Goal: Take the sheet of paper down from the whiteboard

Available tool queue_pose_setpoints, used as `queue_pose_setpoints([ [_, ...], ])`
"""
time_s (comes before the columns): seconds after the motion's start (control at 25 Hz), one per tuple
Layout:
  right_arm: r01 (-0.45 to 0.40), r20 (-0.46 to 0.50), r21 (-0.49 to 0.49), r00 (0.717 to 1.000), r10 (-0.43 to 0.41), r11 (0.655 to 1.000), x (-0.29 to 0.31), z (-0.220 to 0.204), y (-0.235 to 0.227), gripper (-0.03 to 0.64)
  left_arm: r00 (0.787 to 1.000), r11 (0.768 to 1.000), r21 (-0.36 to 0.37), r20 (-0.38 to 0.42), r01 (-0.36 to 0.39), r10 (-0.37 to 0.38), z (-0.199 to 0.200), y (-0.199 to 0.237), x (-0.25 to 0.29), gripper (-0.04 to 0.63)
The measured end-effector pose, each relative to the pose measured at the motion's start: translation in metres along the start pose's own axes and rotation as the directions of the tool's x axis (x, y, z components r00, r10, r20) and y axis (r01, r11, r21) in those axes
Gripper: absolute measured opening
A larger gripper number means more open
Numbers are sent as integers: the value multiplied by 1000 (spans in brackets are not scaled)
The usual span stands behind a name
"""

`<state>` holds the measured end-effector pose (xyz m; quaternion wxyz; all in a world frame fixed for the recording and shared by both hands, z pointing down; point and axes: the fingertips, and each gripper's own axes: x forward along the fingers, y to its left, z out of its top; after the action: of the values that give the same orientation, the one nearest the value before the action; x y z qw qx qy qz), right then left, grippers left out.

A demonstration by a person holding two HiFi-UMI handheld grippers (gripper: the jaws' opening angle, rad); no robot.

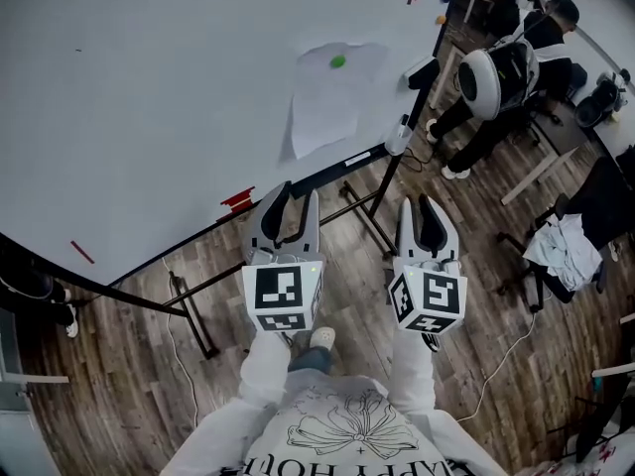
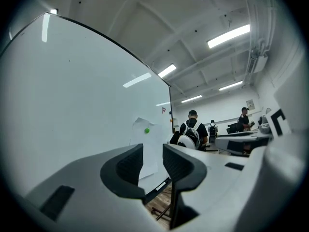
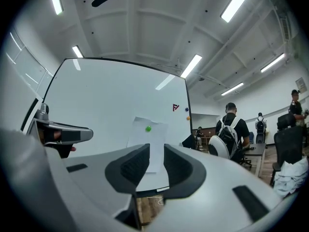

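Observation:
A white sheet of paper (image 1: 325, 105) hangs on the whiteboard (image 1: 149, 97), pinned near its top by a green magnet (image 1: 338, 61). Its lower left edge curls off the board. My left gripper (image 1: 300, 194) and right gripper (image 1: 416, 204) are side by side short of the board's lower edge, pointing level at it, apart from the sheet. Both are open with nothing between the jaws. In the left gripper view the paper (image 2: 142, 135) shows beyond the left gripper (image 2: 153, 161). In the right gripper view the paper (image 3: 147, 139) sits straight ahead of the right gripper (image 3: 156, 166).
The board stands on a black frame with floor legs (image 1: 362, 211). A red object (image 1: 238, 200) lies on its tray. A person with a white backpack (image 1: 496, 72) stands at desks to the right. A chair with cloth (image 1: 566, 246) is nearby. A cable (image 1: 501, 360) runs over the wood floor.

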<state>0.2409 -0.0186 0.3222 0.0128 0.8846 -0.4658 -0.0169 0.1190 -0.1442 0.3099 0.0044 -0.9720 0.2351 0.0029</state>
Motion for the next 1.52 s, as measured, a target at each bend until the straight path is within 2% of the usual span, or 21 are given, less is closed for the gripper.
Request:
queue_pose_setpoints([
  [0.24, -29, 9, 1, 1000, 29, 1000, 57, -3, 1, 78, 1000, 1000, 2, 1, -22, 22, -4, 25, 48, 114],
  [0.56, -87, -17, 14, 996, 87, 996, 109, -17, 6, 89, 997, 998, -4, -51, -56, 56, -22, 45, 86, 125],
  [0.88, -193, -17, -2, 981, 193, 981, 165, -22, 4, 103, 983, 987, -23, -89, -161, 159, -37, 66, 122, 133],
  [1.32, -385, 23, -42, 922, 386, 922, 257, -3, -8, 118, 940, 942, -33, -74, -335, 332, -35, 86, 172, 149],
  [1.4, -418, 33, -55, 907, 420, 907, 268, 1, -6, 120, 933, 935, -33, -82, -353, 350, -40, 87, 178, 149],
  [1.52, -468, 50, -73, 880, 472, 881, 280, 7, 0, 124, 935, 939, -38, -117, -342, 336, -52, 85, 187, 149],
])
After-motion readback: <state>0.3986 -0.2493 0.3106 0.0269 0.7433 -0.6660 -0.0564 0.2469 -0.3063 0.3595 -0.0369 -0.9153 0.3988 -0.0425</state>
